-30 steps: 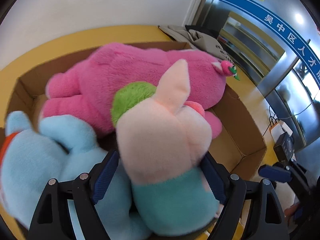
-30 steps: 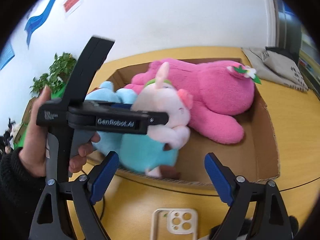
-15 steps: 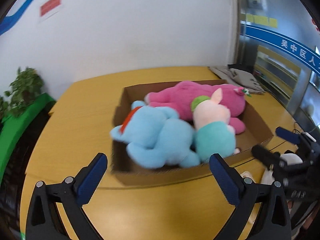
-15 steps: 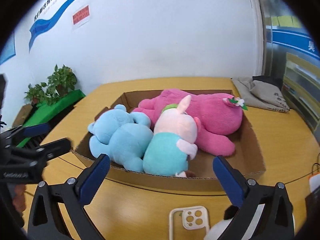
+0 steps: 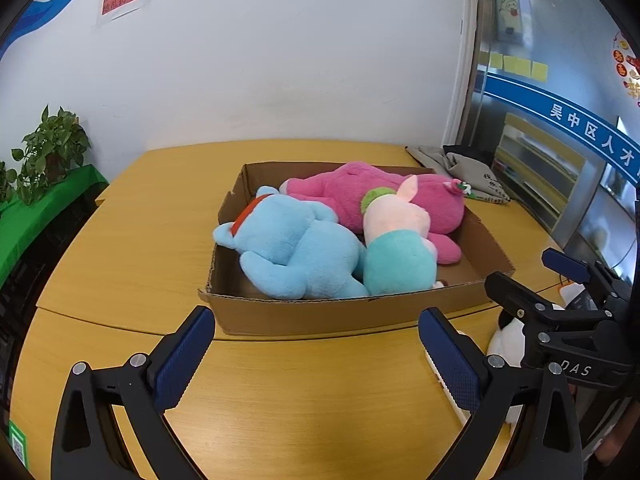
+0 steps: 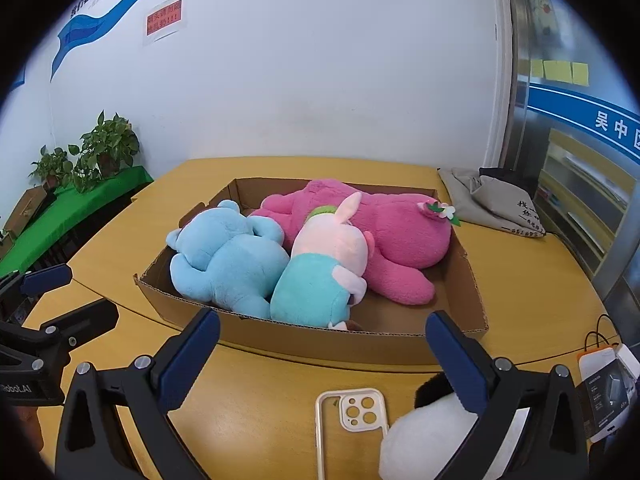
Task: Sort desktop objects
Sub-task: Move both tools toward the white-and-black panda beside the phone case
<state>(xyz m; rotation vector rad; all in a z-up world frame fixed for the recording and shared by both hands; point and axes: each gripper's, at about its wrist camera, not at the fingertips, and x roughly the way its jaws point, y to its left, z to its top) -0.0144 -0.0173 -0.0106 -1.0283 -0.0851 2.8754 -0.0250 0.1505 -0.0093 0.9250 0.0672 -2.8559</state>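
A shallow cardboard box (image 5: pixel 304 314) (image 6: pixel 384 346) sits on the yellow table. In it lie a light blue plush (image 5: pixel 292 254) (image 6: pixel 224 264), a pink-and-teal pig plush (image 5: pixel 396 252) (image 6: pixel 320 272) and a big magenta plush (image 5: pixel 360 196) (image 6: pixel 392 232). My left gripper (image 5: pixel 316 364) is open and empty, held back from the box's near wall. My right gripper (image 6: pixel 324 360) is open and empty, above a white phone case (image 6: pixel 348 420) and a black-and-white plush (image 6: pixel 432 436) that lie on the table in front of the box.
A grey cloth bag (image 5: pixel 468 176) (image 6: pixel 496 204) lies at the table's far right. A power bank and a boxed item (image 6: pixel 604 380) sit at the right edge. Potted plants on a green-covered stand (image 6: pixel 80 188) are off to the left.
My left gripper has let go of the pig plush, which now lies in the box, and pulled back over the table. My right gripper has also drawn back.
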